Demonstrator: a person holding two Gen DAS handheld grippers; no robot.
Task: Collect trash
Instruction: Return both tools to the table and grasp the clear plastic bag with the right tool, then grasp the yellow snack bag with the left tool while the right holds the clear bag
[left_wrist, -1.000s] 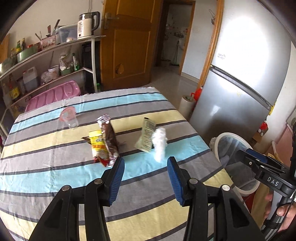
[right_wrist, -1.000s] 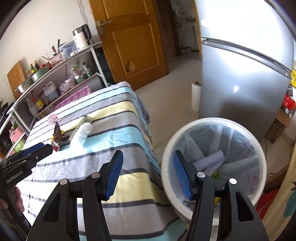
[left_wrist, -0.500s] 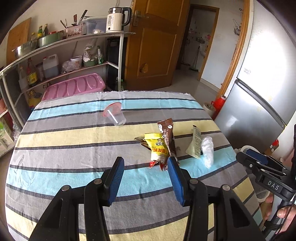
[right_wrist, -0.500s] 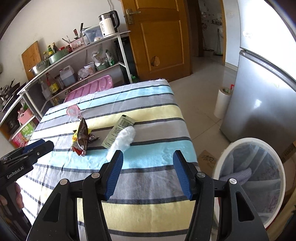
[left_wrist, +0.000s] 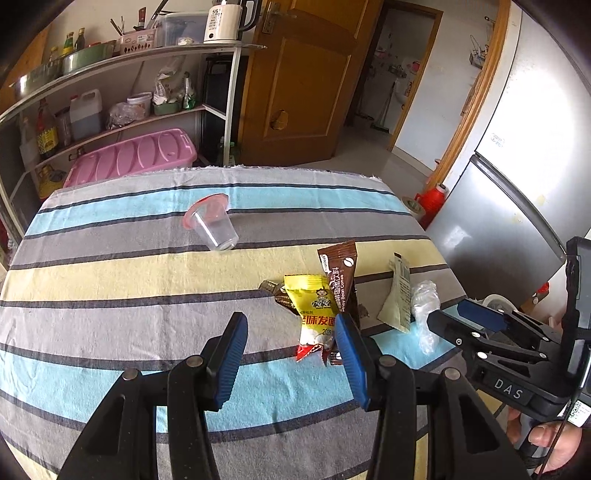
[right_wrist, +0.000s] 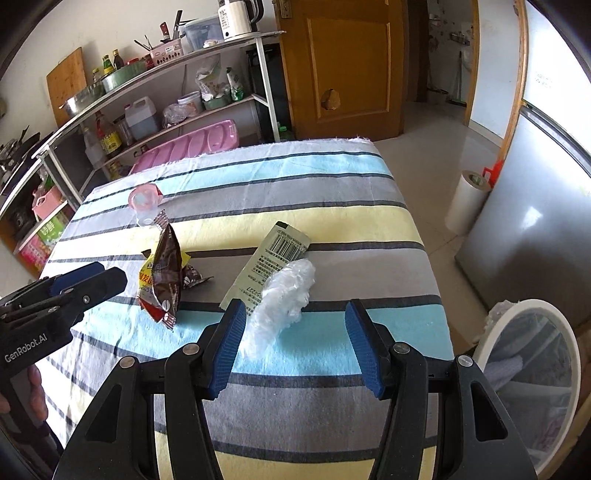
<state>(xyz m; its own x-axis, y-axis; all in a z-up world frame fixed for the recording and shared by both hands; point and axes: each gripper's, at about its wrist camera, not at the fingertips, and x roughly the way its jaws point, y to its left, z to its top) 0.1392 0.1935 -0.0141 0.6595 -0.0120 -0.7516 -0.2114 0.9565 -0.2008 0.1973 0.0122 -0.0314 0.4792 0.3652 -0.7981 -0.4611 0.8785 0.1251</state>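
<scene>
— Where's the trash from your grippers?

— My right gripper is spread wide and holding nothing; the crumpled clear plastic lies just ahead, nearer its left finger, long axis slanting away to the right.

— And the left?

— My left gripper is wide too, empty; the yellow snack wrapper sits by its right finger, possibly touching.

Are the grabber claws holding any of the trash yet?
No, nothing is held. The left gripper and the right gripper are both open and empty. The yellow snack packet and crumpled clear plastic lie on the striped tablecloth.
</scene>
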